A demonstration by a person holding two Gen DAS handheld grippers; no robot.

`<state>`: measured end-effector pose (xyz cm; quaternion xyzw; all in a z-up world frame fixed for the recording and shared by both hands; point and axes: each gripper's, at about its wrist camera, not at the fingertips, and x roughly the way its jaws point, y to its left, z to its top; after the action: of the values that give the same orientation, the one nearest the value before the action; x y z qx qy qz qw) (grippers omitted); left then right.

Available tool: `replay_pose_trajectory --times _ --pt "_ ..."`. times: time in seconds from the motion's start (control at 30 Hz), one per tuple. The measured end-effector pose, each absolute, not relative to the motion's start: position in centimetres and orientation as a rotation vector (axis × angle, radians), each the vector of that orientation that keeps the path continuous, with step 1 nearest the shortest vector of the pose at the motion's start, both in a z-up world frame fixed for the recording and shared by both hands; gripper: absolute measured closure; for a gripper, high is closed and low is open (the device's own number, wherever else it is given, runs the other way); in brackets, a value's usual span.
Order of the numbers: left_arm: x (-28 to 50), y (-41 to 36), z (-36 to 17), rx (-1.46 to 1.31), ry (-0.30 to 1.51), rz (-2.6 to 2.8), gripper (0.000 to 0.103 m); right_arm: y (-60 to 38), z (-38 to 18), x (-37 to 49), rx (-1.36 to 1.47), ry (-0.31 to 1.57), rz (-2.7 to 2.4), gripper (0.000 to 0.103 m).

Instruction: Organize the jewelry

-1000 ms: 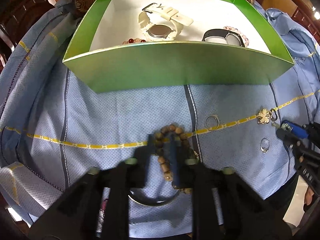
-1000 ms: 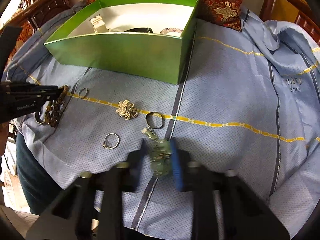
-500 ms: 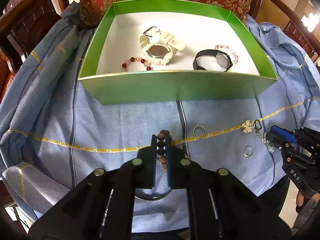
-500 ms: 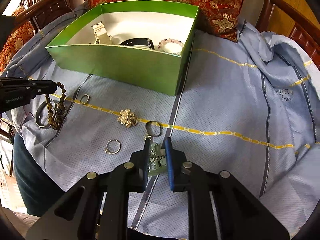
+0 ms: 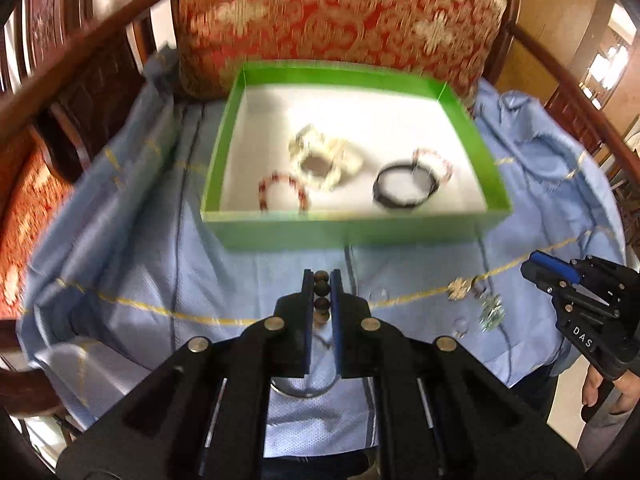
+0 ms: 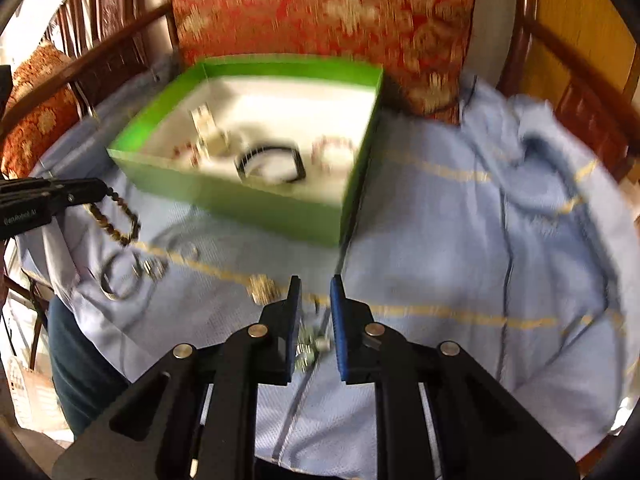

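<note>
My left gripper [image 5: 321, 280] is shut on a brown wooden bead bracelet [image 5: 321, 294] and holds it in the air in front of the green box [image 5: 352, 232]. The bracelet also hangs from it in the right wrist view [image 6: 116, 220]. My right gripper [image 6: 313, 292] is narrowly parted over a green-and-silver pendant [image 6: 310, 346] that lies low between the fingers; I cannot tell whether it grips it. In the left wrist view the pendant [image 5: 491, 314] hangs below that gripper [image 5: 538, 266]. The box holds a white watch [image 5: 320, 160], a black watch [image 5: 402, 188] and two bead bracelets.
On the blue cloth lie a gold flower brooch [image 5: 460, 288], small rings [image 5: 460, 326] and a silver bangle [image 6: 116, 276]. A red patterned cushion [image 5: 340, 12] and the wooden chair arms [image 5: 80, 60] stand behind and beside the box.
Both grippers have risen and moved back from the cloth. The left one has lifted the wooden bead bracelet off the cloth. The pendant has come up with the right gripper.
</note>
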<state>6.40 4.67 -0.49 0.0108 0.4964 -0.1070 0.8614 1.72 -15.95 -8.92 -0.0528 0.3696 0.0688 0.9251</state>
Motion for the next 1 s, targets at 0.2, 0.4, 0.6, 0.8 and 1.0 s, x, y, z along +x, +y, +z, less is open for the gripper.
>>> replay_pose_trajectory --times 0.2,0.4,0.6,0.8,1.0 --pt "7.7 3.9 3.3 0.057 0.936 -0.212 0.095 -14.3 -4.2 2.8 -0.136 0.644 0.178 0.087" --pt "10.2 2.8 3.8 0.076 0.923 -0.209 0.095 -13.8 -1.5 5.6 -0.086 0.602 0.201 0.087" --pt "13.3 2.7 2.6 0.052 0.969 -0.202 0.095 -13.6 -2.5 9.8 -0.035 0.672 0.219 0.087" --pt "14.4 3.2 3.0 0.028 0.960 -0.195 0.095 -13.5 -3.2 11.2 -0.005 0.699 0.227 0.087" --pt "15.0 3.6 4.3 0.021 0.942 -0.176 0.095 -13.7 -2.6 12.1 0.014 0.697 0.236 0.087"
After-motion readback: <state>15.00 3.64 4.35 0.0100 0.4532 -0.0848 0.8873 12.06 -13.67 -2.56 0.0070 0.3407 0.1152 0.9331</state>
